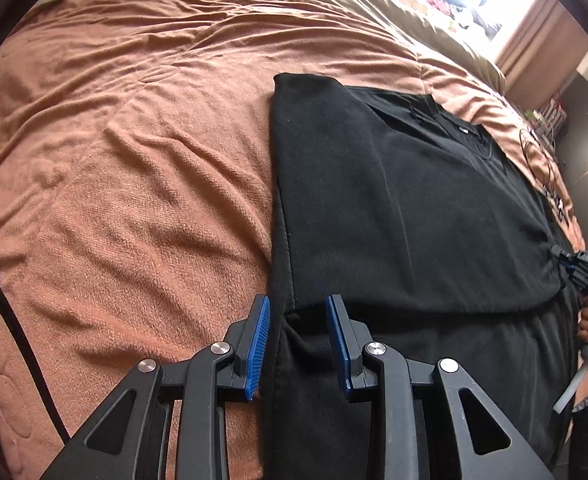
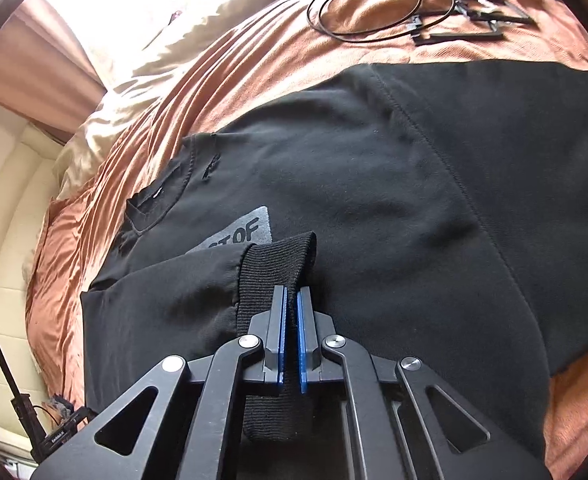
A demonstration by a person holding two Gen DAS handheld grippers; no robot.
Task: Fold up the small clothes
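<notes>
Black sweatshirt [image 2: 374,200] on bed [image 1: 133,160], right gripper [image 2: 292,300] pinching ribbed cuff [image 2: 281,260]

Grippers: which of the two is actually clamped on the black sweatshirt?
The right gripper, pinching the sweatshirt's ribbed black cuff. The left gripper is open, astride the black sweatshirt edge.

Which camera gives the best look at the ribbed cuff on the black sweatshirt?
The right wrist view: the ribbed cuff fills the centre, pinched by the right gripper. The left wrist view shows only that gripper at the sweatshirt's far edge; no cuff is discernible.
</notes>
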